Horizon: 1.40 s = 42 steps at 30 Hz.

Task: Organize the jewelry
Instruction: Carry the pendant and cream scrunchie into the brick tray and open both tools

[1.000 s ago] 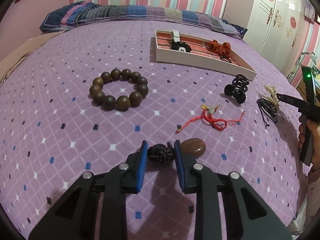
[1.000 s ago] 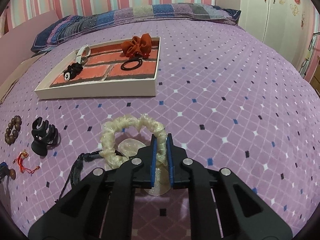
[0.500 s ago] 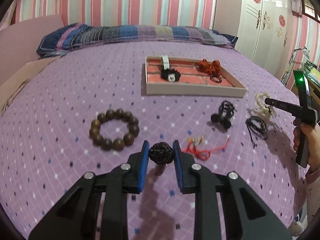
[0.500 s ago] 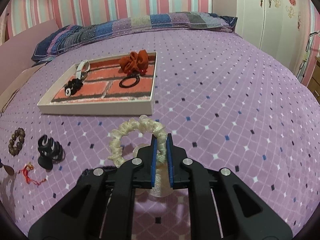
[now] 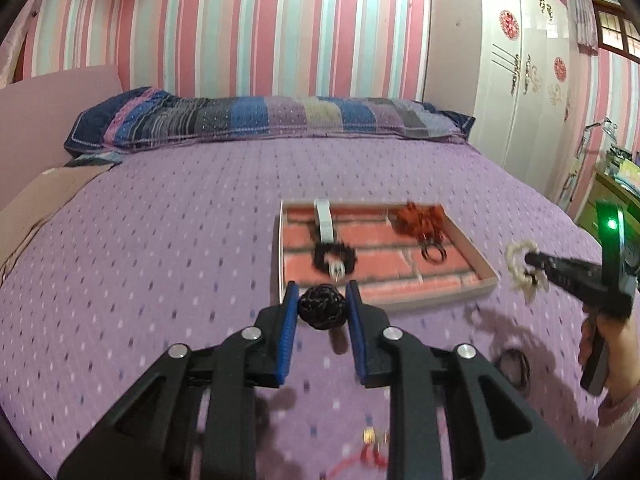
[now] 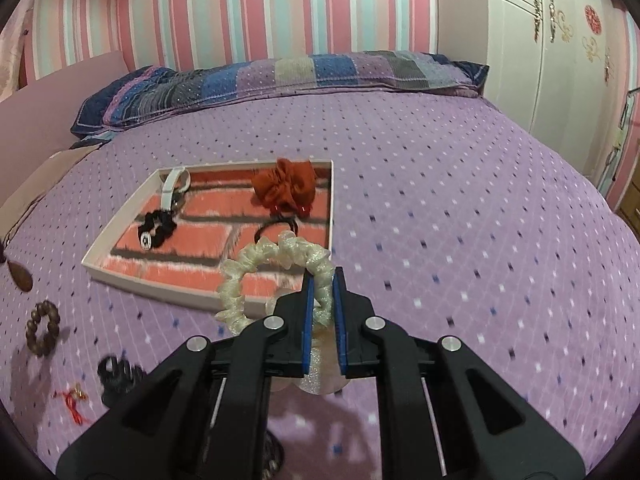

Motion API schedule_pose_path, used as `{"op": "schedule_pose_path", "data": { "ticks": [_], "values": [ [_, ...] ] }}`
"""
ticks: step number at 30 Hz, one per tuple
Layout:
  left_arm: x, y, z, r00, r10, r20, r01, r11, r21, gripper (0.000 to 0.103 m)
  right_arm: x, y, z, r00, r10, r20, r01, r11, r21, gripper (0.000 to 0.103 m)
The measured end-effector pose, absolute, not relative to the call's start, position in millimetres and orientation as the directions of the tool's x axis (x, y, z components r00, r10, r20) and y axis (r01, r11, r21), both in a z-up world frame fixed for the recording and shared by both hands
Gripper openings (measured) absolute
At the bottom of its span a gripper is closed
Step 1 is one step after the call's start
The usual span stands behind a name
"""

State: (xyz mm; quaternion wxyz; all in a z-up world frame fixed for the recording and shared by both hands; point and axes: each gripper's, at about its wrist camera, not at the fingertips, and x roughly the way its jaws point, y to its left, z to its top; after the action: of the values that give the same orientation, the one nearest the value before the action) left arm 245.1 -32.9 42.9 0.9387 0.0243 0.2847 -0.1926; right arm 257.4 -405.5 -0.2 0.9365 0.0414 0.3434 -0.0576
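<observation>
Looking along the left gripper [image 5: 322, 306], I see its blue pads pinching a black knot [image 5: 322, 306], held in the air just short of the tray's [image 5: 476, 258] near rim. Inside the tray lie a white strap [image 5: 325, 222], a black scrunchie [image 5: 334, 258] and a red scrunchie [image 5: 418, 218]. Right of the tray, the other gripper carries a cream scrunchie [image 5: 522, 266].

From the right gripper [image 6: 321, 302], the jaws are pressed nearly together on that cream scrunchie [image 6: 276, 272], which hangs above the tray's [image 6: 120, 216] near right corner. A bead bracelet [image 6: 42, 328], a black claw clip [image 6: 118, 374] and a red cord [image 6: 72, 400] lie on the bed [image 6: 440, 240], nearer than the tray.

To do this well, I'd carry each piece fully past the rim, lower it onto bare tray floor away from what lies there, and only then spread the pads.
</observation>
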Motion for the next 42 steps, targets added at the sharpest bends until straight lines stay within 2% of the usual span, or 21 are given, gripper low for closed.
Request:
{"op": "schedule_pose_path", "data": {
  "ticks": [7,16,34,38,40,41,42],
  "values": [
    [316,-68,44,0.729,-0.367,-0.579,0.385,0.918,-0.096,0.025,311,-400,2,0.744,-0.076,-0.664,0.131,0.991,0.033,0.010],
    [393,-90,-2,0.650,-0.329,-0.685,0.343,0.931,-0.121,0.025,367,-396,-22,0.692,-0.090,-0.717,0.153,0.988,0.024,0.010],
    [449,-108,-54,0.616,-0.215,-0.758,0.287,0.957,-0.039,0.025,416,-396,-61,0.619,-0.130,-0.774,0.199,0.980,-0.005,0.011],
    [447,-108,-57,0.627,-0.188,-0.756,0.271,0.963,-0.014,0.026,415,-395,-67,0.609,-0.122,-0.784,0.193,0.981,-0.003,0.016],
    [446,-105,-54,0.620,-0.192,-0.760,0.268,0.963,-0.024,0.027,413,-395,-64,0.617,-0.129,-0.776,0.196,0.981,-0.008,0.025],
    [445,-104,-52,0.624,-0.193,-0.757,0.267,0.963,-0.026,0.030,412,-396,-62,0.622,-0.126,-0.773,0.193,0.981,-0.005,0.030],
    [442,-102,-49,0.629,-0.195,-0.753,0.267,0.963,-0.027,0.039,410,-396,-58,0.628,-0.123,-0.768,0.190,0.982,-0.002,0.037]
  ]
}}
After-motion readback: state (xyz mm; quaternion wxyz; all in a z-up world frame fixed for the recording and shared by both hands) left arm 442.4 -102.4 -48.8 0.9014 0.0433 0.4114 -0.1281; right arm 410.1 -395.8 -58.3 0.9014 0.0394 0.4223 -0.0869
